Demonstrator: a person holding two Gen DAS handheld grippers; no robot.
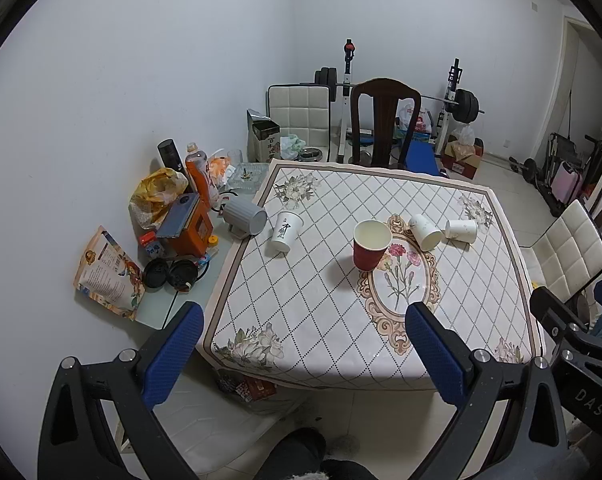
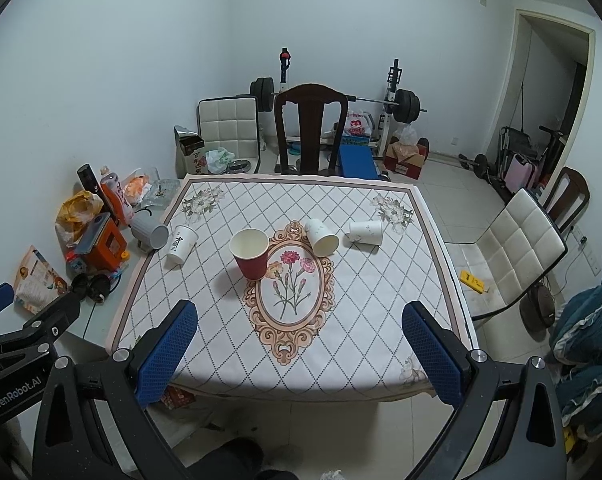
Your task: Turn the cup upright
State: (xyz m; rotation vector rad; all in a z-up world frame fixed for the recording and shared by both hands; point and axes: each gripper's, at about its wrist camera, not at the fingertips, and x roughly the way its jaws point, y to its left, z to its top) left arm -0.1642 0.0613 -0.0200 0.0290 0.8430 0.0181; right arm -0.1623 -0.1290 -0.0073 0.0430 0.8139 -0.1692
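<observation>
A red paper cup (image 1: 369, 249) (image 2: 251, 254) stands upright near the middle of the table (image 1: 301, 320) (image 2: 361, 320). A white cup with black writing (image 1: 287, 230) (image 2: 181, 243) stands at the left side. Two white cups lie on their sides at the back: one (image 1: 425, 231) (image 2: 321, 237) with its mouth toward me, one (image 1: 461, 230) (image 2: 365, 232) further right. A grey ribbed cup (image 1: 245, 216) (image 2: 149, 231) lies on its side at the table's left edge. My left gripper (image 1: 305, 352) and right gripper (image 2: 301, 348) are open and empty, held back over the near edge.
Clutter fills a side shelf (image 1: 169, 304) at the left: bottle, bags, orange box, headphones. A dark wooden chair (image 1: 385, 120) (image 2: 311, 124) stands behind the table, a white padded chair (image 1: 573, 248) (image 2: 513, 240) to the right. Weight bench and barbell are at the back wall.
</observation>
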